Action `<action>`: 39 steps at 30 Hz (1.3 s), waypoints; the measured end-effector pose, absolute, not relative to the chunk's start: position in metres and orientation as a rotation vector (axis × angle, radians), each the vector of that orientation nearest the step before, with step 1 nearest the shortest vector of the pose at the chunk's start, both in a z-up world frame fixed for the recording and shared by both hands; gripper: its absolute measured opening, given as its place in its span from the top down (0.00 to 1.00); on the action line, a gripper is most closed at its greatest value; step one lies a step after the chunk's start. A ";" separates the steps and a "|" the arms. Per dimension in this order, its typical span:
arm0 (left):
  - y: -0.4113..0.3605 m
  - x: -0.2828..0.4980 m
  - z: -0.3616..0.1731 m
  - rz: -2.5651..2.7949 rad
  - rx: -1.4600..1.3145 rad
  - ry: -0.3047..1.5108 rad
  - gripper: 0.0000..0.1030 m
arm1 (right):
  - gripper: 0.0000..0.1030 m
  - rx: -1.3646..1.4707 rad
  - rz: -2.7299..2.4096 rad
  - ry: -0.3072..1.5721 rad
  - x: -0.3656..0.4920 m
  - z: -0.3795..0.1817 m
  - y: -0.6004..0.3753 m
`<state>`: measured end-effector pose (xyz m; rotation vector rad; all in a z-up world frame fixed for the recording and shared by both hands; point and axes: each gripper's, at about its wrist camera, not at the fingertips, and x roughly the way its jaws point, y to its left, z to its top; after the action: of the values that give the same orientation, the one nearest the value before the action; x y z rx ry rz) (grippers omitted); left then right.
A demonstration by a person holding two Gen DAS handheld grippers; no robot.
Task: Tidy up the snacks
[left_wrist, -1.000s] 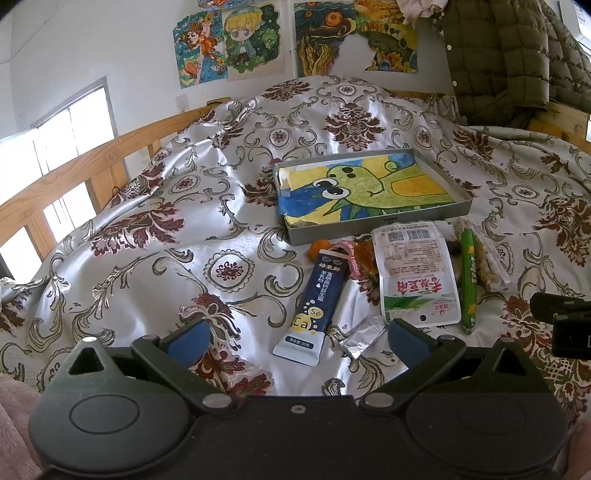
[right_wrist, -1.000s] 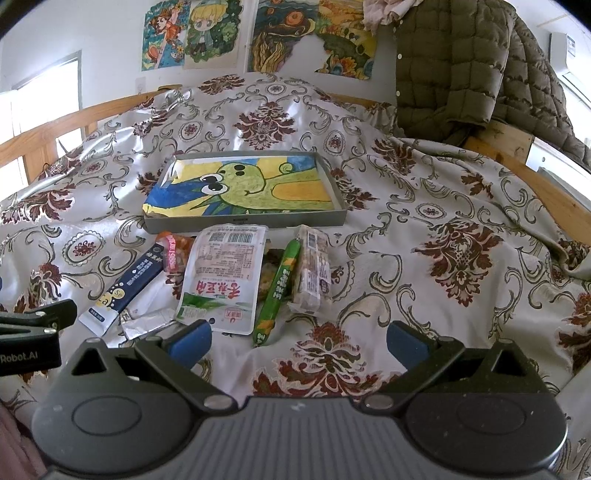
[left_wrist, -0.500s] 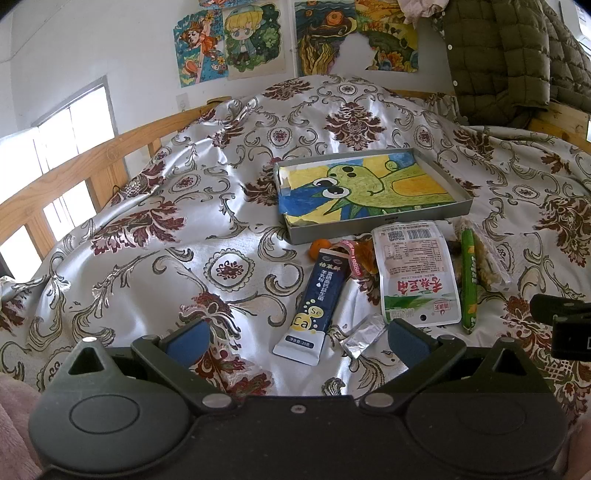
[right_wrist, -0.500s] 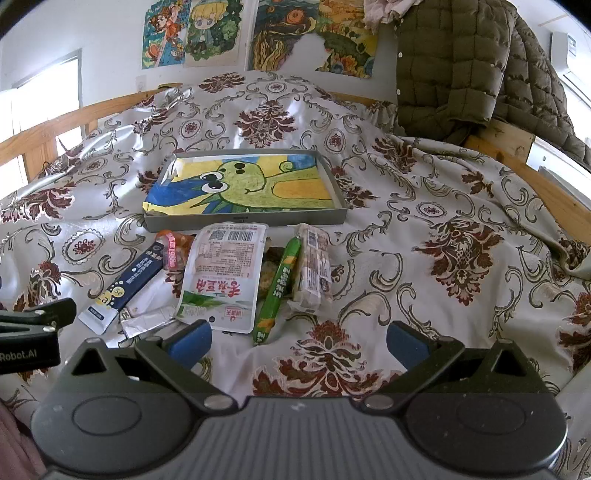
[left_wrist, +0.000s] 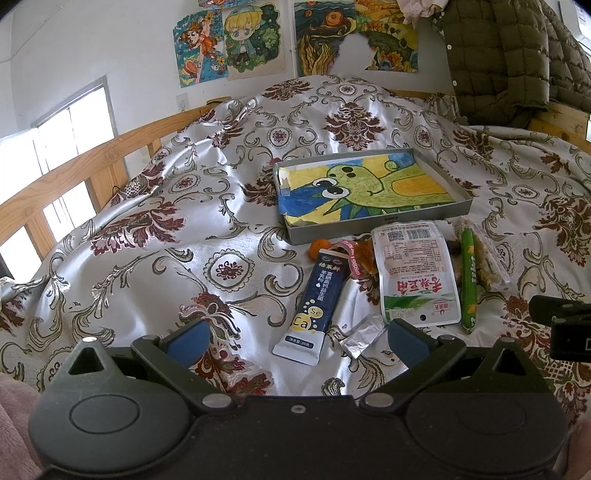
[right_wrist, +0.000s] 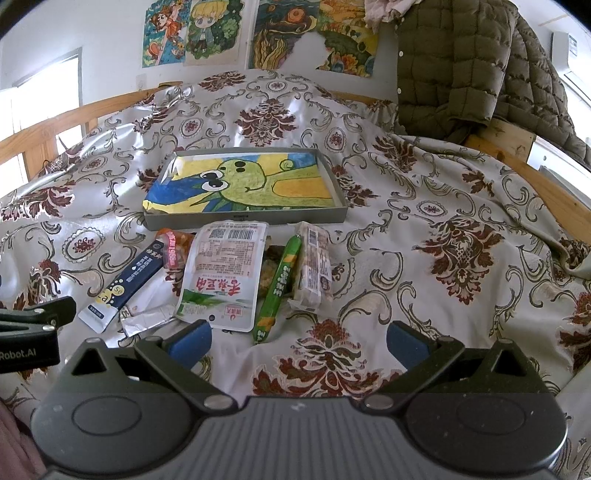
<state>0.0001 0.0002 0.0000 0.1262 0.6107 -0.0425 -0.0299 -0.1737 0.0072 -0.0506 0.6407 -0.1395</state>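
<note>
Left wrist: navy sachet point(left_wrist: 317, 302) reads "Ca", "Se".

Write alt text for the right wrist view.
An open gripper hangs over a patterned bedspread with a row of snack packets: a white pouch, a green stick and a dark blue sachet. Behind them lies a shallow grey tray lined with a cartoon drawing.

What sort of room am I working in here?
Most likely a bedroom: the snacks lie on a bed's patterned satin cover, with a wooden bed rail beside it, a quilted coat hung up behind and drawings on the wall.
</note>
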 end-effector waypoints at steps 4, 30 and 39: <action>0.000 0.000 0.000 -0.042 0.126 0.611 0.01 | 0.00 -0.050 -0.139 0.642 -0.029 0.007 -0.173; 0.000 0.000 0.000 -0.042 0.127 0.612 0.01 | 0.00 -0.050 -0.136 0.647 -0.029 0.006 -0.173; 0.006 0.017 0.006 -0.110 0.100 0.719 0.01 | 0.00 0.027 -0.067 0.668 -0.026 0.001 -0.178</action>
<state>0.0165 0.0063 0.0058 0.0998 0.7194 -0.1099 -0.0263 -0.1783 0.0006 0.0268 0.6683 -0.0668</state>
